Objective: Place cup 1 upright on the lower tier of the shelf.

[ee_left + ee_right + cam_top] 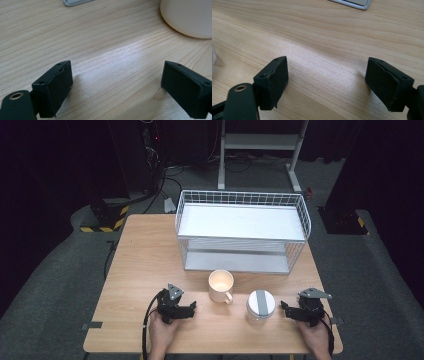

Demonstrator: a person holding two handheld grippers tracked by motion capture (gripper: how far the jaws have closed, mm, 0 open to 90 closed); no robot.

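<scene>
A cream mug [220,286] stands on the wooden table [145,265], handle toward the front right. Right of it is a clear jar with a white lid and a grey stripe [260,304]. My left gripper [192,307] rests low near the front edge, left of the mug, pointing right, open with bare wood between its jaws. In the left gripper view that gripper [116,85] has the mug [190,17] at the upper right. My right gripper [283,308] lies just right of the jar, pointing left, open and empty. The right gripper [327,82] frames bare table.
A white wire basket shelf with two tiers [242,230] occupies the back half of the table. Its base corner [354,3] shows ahead of the right gripper and its base [75,2] ahead of the left. Dark floor, cables and a metal stand surround the table.
</scene>
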